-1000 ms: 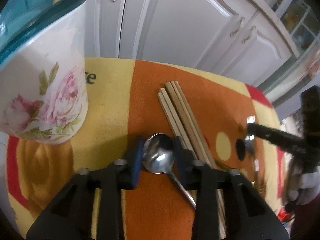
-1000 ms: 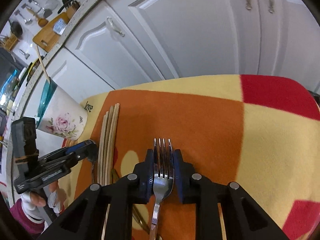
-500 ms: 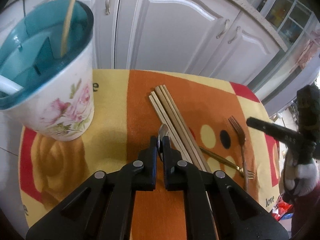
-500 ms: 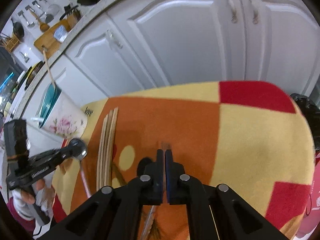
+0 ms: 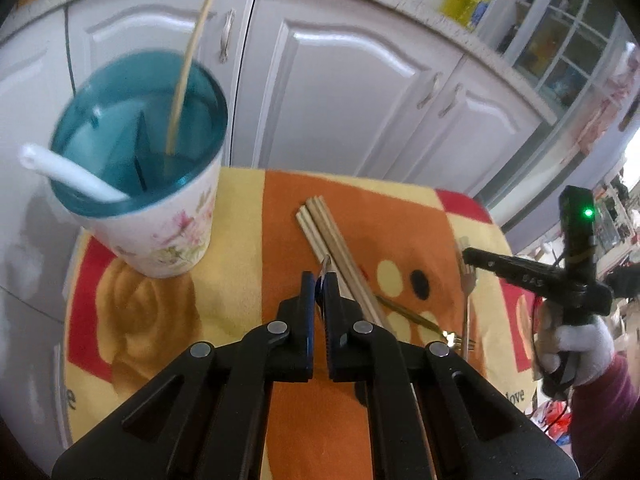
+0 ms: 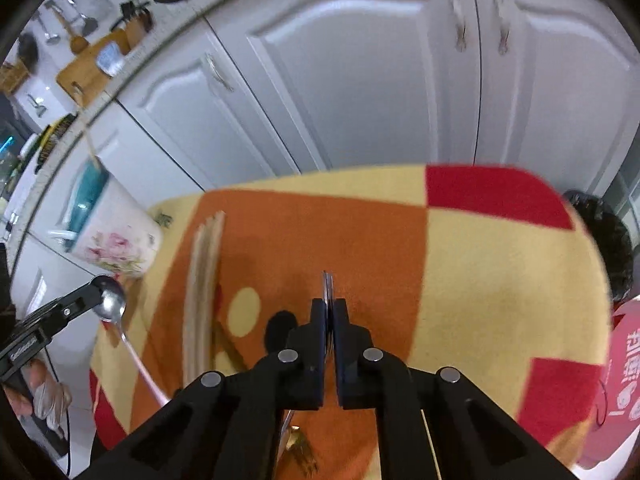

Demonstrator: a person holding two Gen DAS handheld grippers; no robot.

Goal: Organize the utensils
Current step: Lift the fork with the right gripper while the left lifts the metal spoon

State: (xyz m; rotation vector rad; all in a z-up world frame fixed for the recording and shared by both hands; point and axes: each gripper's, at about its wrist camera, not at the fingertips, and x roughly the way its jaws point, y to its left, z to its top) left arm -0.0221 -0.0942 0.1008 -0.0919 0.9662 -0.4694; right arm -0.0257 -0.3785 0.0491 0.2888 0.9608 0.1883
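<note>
My left gripper [image 5: 320, 286] is shut on a steel spoon [image 6: 112, 306], held edge-on above the cloth; its bowl tip [image 5: 325, 266] pokes out between the pads. My right gripper [image 6: 329, 310] is shut on a steel fork [image 5: 467, 284], lifted off the cloth and seen edge-on between the pads [image 6: 328, 288]. A floral holder cup with a teal rim [image 5: 160, 208] stands at the far left, with a white spoon handle [image 5: 68, 174] and one chopstick [image 5: 192, 56] in it. Several wooden chopsticks [image 5: 340, 260] lie on the cloth ahead of my left gripper.
An orange, yellow and red cloth [image 5: 280, 240] covers the small table. A gold utensil [image 5: 416, 320] lies on it right of the chopsticks. White cabinet doors [image 5: 340, 100] stand close behind the table. A black bin [image 6: 604, 232] sits past the right edge.
Both grippers closed on their utensils and lifted them off the cloth. The left one has risen with the spoon, so the cup's opening shows from above.
</note>
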